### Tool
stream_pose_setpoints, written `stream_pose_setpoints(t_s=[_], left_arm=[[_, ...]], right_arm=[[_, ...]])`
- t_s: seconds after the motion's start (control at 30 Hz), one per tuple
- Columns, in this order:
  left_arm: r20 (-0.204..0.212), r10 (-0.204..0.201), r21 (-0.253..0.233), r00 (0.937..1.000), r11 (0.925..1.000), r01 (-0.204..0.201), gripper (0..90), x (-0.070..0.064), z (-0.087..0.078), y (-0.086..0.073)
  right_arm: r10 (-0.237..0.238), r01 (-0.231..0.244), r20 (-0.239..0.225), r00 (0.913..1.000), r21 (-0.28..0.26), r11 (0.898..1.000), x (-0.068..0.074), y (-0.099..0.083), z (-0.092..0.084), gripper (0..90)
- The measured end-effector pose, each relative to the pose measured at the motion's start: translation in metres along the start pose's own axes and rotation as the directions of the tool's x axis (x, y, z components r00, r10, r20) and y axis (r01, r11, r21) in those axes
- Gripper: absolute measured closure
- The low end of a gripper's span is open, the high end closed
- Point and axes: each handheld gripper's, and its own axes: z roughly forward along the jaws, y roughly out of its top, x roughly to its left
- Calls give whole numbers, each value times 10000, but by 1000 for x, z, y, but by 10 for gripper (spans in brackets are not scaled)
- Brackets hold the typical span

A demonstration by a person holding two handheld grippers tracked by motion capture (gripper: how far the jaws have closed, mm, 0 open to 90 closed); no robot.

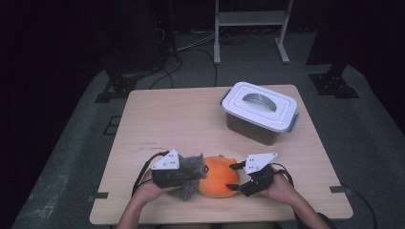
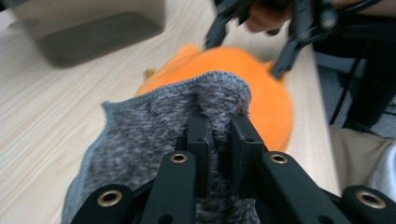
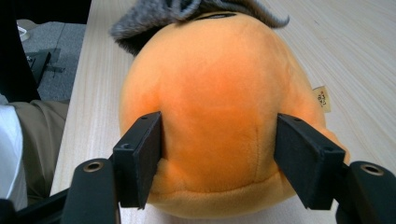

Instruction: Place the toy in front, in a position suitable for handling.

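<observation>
gripping orange plush (image 1: 217, 182) right tool (image 1: 235, 177); left tool (image 1: 199, 172) clamps grey cloth (image 1: 191, 164); lidded box (image 1: 259, 113) behind.

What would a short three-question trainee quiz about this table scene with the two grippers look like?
1. True or false: the left gripper is shut on the grey knitted cloth.
2. What does the right gripper clamp? A) the orange plush toy B) the container's handle C) a cable
3. Is the lid on the grey container at the table's far right, or off?

Key:
1. True; its jaws pinch the cloth's edge.
2. A; the jaws press on both sides of the toy.
3. On.
</observation>
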Motion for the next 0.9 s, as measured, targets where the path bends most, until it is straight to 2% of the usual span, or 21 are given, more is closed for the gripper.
stream_pose_setpoints(t_s=[0.03,0.13,0.23,0.3,0.33,0.43,0.5,0.57,0.67,0.7,0.73,0.8,0.87,0.9], left_arm=[[0,0,0,10000,10000,0,806,0,0,0],[484,276,-174,9984,9995,-268,806,-10,11,10],[1033,598,-421,9929,9976,-557,806,-21,23,22],[1082,850,-249,9905,9963,-827,806,-27,30,27],[1001,958,-33,9904,9954,-959,806,-28,33,27],[717,947,578,9929,9934,-989,806,-23,39,19],[809,736,446,9940,9960,-774,808,-19,37,14],[644,852,564,9943,9945,-888,808,-17,31,13],[321,654,576,9973,9961,-672,808,-10,17,7],[321,654,576,9973,9961,-672,808,-10,17,7],[132,476,557,9988,9973,-483,808,-5,9,3],[-16,462,589,9989,9972,-461,807,-3,5,1],[-527,277,738,9982,9970,-238,807,5,-7,-4],[-527,277,738,9982,9970,-238,807,5,-7,-4]], right_arm=[[0,0,0,10000,0,10000,0,0,0,326],[16,-16,7,10000,-21,10000,0,0,1,326],[-40,40,37,10000,-13,10000,1,1,2,326],[-97,97,50,9999,-7,10000,1,2,3,326],[-105,105,49,9999,1,9999,1,2,3,327],[-77,77,59,10000,1,10000,1,2,3,327],[-111,111,40,9999,-4,9999,2,1,3,327],[-119,119,73,9999,37,9999,3,2,4,327],[-129,128,70,9999,47,9999,3,2,4,328],[-129,128,70,9999,47,9999,3,2,4,328],[-130,129,83,9999,65,9999,3,2,3,328],[-138,138,94,9999,70,9999,3,2,3,327],[-131,130,82,9999,58,9999,3,2,3,328],[-131,130,82,9999,58,9999,3,2,3,328]])
